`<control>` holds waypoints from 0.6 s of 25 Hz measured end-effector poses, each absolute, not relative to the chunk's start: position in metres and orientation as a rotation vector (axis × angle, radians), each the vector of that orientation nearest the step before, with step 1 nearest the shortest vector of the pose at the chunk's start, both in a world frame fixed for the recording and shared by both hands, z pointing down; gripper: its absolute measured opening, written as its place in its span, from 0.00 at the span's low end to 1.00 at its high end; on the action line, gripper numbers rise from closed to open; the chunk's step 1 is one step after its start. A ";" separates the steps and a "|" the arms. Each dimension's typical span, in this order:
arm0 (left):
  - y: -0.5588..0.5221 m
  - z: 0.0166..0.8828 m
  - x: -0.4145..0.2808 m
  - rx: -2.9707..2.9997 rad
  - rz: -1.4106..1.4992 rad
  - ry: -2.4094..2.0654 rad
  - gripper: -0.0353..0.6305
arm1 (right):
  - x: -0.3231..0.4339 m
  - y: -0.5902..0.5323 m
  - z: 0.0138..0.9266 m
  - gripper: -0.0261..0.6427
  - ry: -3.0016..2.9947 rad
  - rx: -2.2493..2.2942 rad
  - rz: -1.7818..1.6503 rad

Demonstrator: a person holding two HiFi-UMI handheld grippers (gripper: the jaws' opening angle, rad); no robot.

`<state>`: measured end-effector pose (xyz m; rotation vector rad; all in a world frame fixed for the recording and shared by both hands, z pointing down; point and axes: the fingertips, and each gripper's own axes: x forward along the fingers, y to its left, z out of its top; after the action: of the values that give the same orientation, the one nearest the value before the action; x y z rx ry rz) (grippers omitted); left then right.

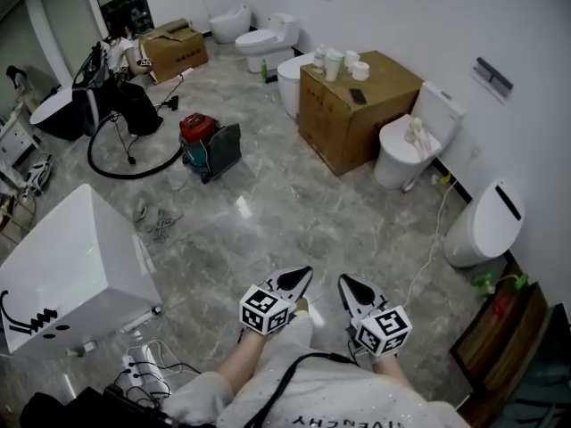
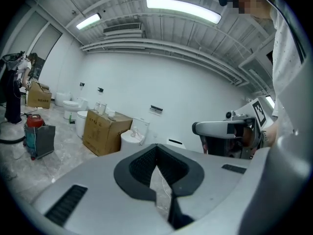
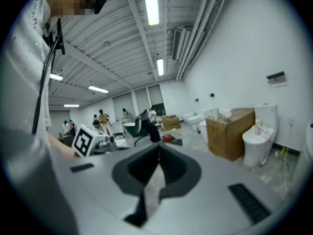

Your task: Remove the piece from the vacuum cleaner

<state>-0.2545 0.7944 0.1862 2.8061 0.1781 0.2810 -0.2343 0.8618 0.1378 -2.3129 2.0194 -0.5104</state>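
Mostly grey marble floor [image 1: 294, 212]; red vacuum cleaner [image 1: 197, 130], toilets [image 1: 397, 159] along white wall [image 1: 428, 25].

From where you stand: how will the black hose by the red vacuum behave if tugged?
Probably floppy: the hose lies in a loose curve on the floor. If attached, tugging could drag or tip the small upright vacuum.
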 end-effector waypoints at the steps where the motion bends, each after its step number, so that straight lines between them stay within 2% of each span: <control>1: 0.789 0.188 -0.245 2.797 0.282 0.188 0.09 | -0.223 0.857 0.138 0.06 2.022 -2.330 -0.515; 15: 0.688 0.189 -0.118 2.796 0.298 0.258 0.09 | -0.108 0.750 0.144 0.06 2.052 -2.332 -0.562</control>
<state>-0.1177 0.6883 0.1886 2.7964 0.2582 0.2978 -0.1080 0.7496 0.1437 -2.3321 2.0522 -0.5622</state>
